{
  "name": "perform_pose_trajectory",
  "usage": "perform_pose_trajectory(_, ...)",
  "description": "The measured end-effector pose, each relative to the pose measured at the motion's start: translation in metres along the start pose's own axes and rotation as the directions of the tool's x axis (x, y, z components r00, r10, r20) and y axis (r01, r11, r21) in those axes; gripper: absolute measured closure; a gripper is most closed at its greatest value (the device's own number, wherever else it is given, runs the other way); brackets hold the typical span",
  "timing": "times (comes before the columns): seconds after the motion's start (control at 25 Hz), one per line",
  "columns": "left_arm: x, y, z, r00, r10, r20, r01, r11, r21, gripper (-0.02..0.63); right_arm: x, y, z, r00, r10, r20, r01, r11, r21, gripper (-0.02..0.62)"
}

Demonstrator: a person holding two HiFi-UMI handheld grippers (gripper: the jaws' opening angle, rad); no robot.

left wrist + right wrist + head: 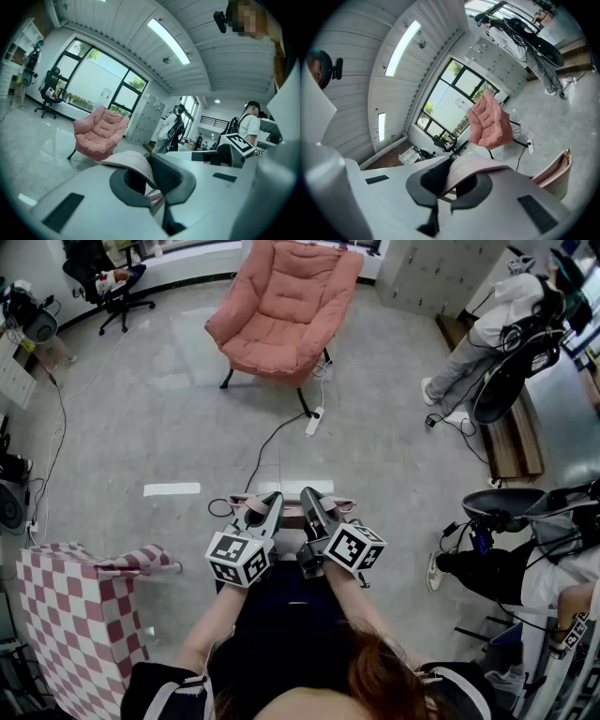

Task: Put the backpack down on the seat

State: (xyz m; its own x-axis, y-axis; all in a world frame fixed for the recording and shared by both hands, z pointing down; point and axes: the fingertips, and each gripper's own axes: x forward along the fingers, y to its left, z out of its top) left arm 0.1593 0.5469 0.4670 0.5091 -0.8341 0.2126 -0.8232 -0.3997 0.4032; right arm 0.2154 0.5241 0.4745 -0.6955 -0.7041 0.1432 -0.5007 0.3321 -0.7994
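Facing the pink armchair (286,310), well apart from it, left tongs (275,499) and right tongs (307,496) sit side by side, each clenched on a pink strap (131,161) of the backpack (290,515).

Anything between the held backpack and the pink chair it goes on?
Nothing tall. The backpack hangs from the shut left gripper and right gripper; between it and the chair only a cable and power strip lie on the floor.

We stood in an open office or lab space: a polished grey floor (169,427), a black swivel office chair (117,287), grey metal lockers (431,273), tall black-framed windows (101,89), a long ceiling strip light (168,41), and a white power strip (313,421) lying on the floor.
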Motion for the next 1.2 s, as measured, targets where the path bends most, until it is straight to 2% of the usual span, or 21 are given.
perform_pose_trajectory(0.44, -0.009, 0.002, 0.009, 0.999, 0.016, 0.031, -0.017, 0.999, 0.033, 0.589, 0.004, 0.011, -0.002, 1.000, 0.022, -0.009, -0.023, 0.999, -0.031, 0.561)
perform_pose_trajectory(0.6, -0.010, -0.001, 0.011, 0.999, 0.035, 0.041, -0.036, 0.998, 0.043, 0.589, 0.001, 0.014, -0.001, 1.000, 0.009, -0.010, -0.010, 0.995, -0.104, 0.561)
perform_pose_trajectory(0.84, -0.015, -0.017, 0.032, 0.994, 0.043, 0.102, -0.054, 0.993, 0.109, 0.588, -0.011, 0.035, 0.019, 0.997, 0.004, 0.080, 0.015, 0.974, -0.227, 0.561)
perform_pose_trajectory(1.0, -0.012, -0.024, 0.045, 0.991, 0.034, 0.133, -0.049, 0.993, 0.108, 0.589, -0.017, 0.046, 0.035, 0.990, 0.013, 0.139, 0.021, 0.970, -0.242, 0.561)
perform_pose_trajectory(1.2, 0.003, -0.021, 0.048, 0.992, 0.017, 0.123, -0.030, 0.994, 0.105, 0.589, -0.011, 0.038, 0.044, 0.989, 0.018, 0.147, 0.015, 0.976, -0.216, 0.561)
